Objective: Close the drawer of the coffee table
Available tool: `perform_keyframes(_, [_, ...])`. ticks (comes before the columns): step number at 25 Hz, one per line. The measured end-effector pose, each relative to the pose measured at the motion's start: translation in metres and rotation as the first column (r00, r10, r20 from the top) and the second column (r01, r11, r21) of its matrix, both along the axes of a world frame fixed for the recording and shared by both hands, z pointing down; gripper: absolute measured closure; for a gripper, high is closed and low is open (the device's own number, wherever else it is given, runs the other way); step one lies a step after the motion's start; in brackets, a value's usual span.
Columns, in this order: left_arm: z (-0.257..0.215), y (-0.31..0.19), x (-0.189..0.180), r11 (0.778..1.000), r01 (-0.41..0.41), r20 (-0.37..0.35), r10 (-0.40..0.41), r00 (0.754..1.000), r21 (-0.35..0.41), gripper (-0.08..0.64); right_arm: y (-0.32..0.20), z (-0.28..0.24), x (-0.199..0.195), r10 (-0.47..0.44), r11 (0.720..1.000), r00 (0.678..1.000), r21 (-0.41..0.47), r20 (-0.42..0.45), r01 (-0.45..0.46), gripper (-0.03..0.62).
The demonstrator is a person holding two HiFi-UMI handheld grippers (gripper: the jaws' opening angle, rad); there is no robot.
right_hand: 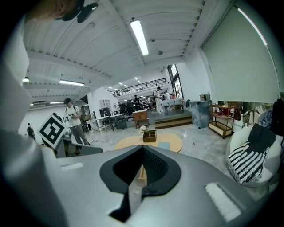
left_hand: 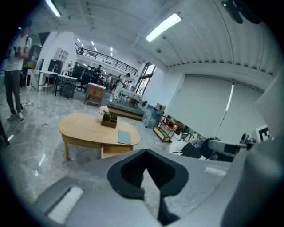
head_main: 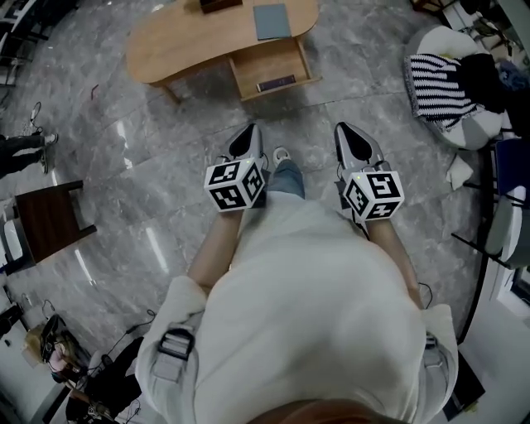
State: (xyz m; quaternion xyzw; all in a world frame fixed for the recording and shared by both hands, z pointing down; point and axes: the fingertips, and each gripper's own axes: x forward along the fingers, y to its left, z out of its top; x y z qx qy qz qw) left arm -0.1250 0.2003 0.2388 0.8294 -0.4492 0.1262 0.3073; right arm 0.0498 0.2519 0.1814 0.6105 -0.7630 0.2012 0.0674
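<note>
Wooden drawer [head_main: 265,66] juts toward the person [head_main: 306,281], long side crosswise — jaws clenched, empty.

Grey marble floor [head_main: 166,207], glossy. Ribbed white ceiling [right_hand: 88,40] with lit strip lights [right_hand: 140,37]. Dark side table [head_main: 50,219] left, white beanbag [head_main: 435,40] right.

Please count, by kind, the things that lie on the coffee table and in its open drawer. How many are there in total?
wooden box: 1
blue-grey flat pad: 1
dark slim object in the drawer: 1
Total: 3
</note>
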Motion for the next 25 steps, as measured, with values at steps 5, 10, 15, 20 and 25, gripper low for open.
perform_keyframes(5, [0.009,-0.042,0.006,0.999,0.04,0.008,-0.039,0.999,-0.022,0.561,-0.051,-0.001,0.014,-0.043,0.999,0.999,-0.007,-0.013,0.043,0.594])
perform_keyframes(10, [0.019,-0.077,0.012,0.997,0.063,0.031,-0.062,0.998,-0.043,0.561,-0.092,0.0,0.023,-0.084,0.996,0.996,0.001,-0.002,0.084,0.594])
perform_keyframes(15, [0.023,-0.099,0.009,0.995,0.088,0.044,-0.086,0.995,-0.042,0.561,-0.121,0.009,0.025,-0.098,0.995,0.995,-0.001,0.008,0.098,0.594])
perform_keyframes(20, [0.027,-0.111,0.002,0.993,0.111,0.062,-0.109,0.992,-0.041,0.561,-0.135,0.02,0.031,-0.104,0.994,0.995,-0.02,-0.009,0.104,0.594])
perform_keyframes(25, [0.04,-0.131,-0.003,0.983,0.178,0.077,-0.174,0.982,-0.048,0.561,-0.157,0.043,0.048,-0.125,0.99,0.992,-0.063,-0.005,0.124,0.594])
